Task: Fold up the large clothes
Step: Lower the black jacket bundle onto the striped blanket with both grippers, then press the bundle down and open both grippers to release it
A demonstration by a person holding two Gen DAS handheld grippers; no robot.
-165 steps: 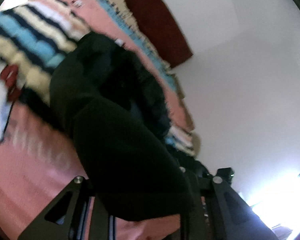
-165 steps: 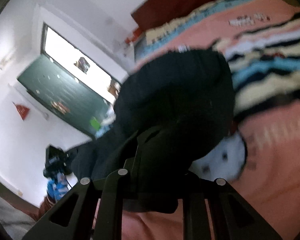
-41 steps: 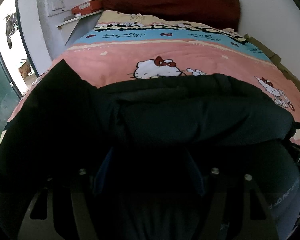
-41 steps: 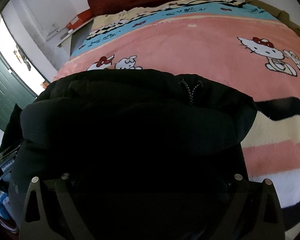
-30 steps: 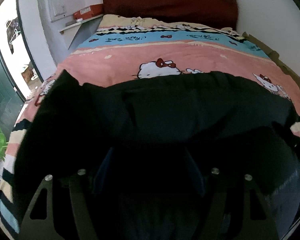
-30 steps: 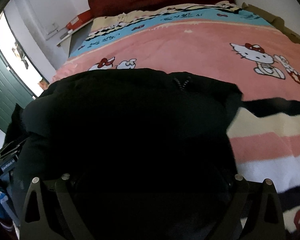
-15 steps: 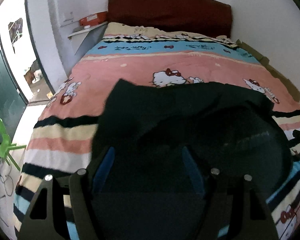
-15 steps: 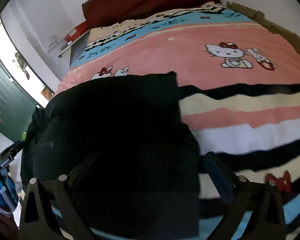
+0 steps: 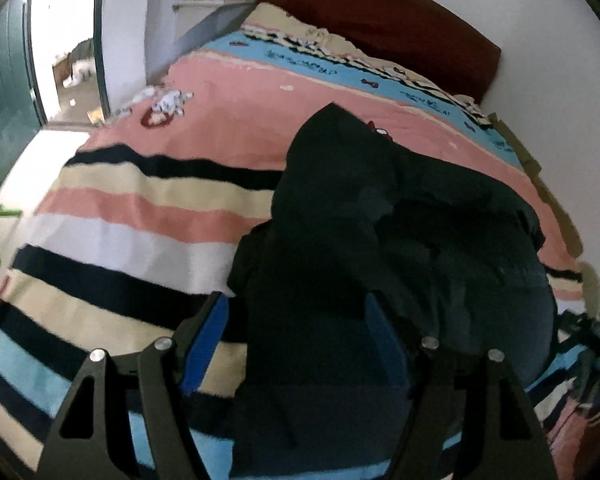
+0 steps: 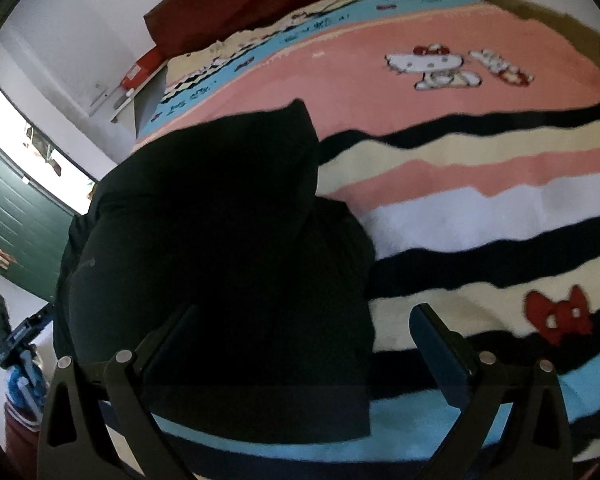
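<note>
A large black garment [image 9: 380, 240] lies in a bunched heap on the striped bed cover [image 9: 140, 220]. In the right wrist view the same black garment [image 10: 228, 240] fills the left and middle. My left gripper [image 9: 296, 320] hangs just above the garment's near edge with its blue-padded jaws apart and nothing between them. My right gripper [image 10: 300, 328] is open too, above the garment's near right corner, which reaches partway between the jaws without being pinched.
The bed cover [image 10: 480, 184] has pink, cream, white, black and blue stripes with cartoon cats. A dark red headboard [image 9: 380, 20] stands at the far end. A doorway [image 9: 72, 52] and green door are on the left. A tripod [image 9: 588, 344] stands at the right bedside.
Both grippers opened and let go of the black garment, which dropped onto the bed. Both grippers drew back toward the foot of the bed, and more of the striped cover shows.
</note>
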